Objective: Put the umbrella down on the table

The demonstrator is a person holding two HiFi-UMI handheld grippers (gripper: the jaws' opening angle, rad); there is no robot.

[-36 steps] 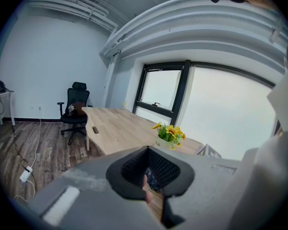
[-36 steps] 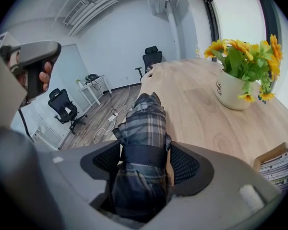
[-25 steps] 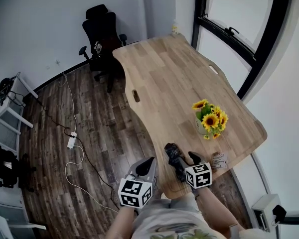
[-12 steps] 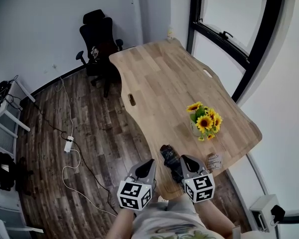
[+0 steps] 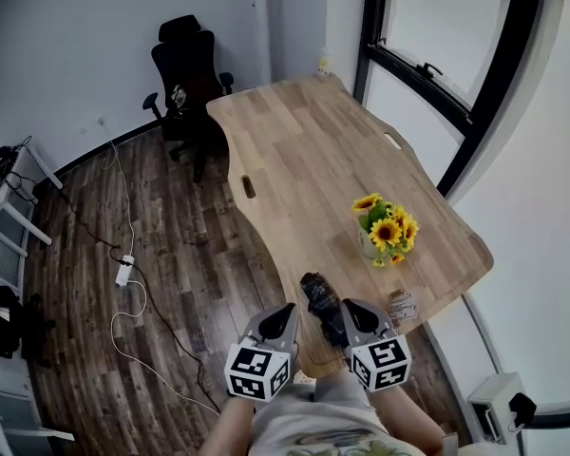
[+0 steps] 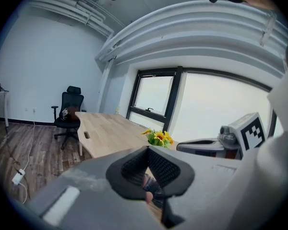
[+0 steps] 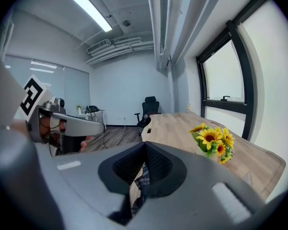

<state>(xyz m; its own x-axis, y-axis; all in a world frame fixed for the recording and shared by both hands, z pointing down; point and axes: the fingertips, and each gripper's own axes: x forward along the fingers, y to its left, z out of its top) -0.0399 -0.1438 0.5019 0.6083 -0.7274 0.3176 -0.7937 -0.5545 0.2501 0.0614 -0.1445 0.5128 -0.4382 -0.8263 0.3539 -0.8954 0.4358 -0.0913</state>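
A long pale wooden table (image 5: 304, 150) fills the middle of the head view, with 1 bunch of sunflowers (image 5: 388, 231) near its right side. A dark folded umbrella (image 5: 319, 297) is over the table's near edge, between the 2 grippers. The right gripper (image 5: 353, 308) has its jaws pinched together on a bit of the umbrella's checked fabric. The left gripper (image 5: 283, 312) is closed too, holding nothing.

To do this step well, the umbrella probably wants carrying over bare wood, clear of edge and flowers, then lowering until its whole length rests before letting go.

Its long axis runs away from the person, far end leaning slightly left. Which end is the handle cannot be told.
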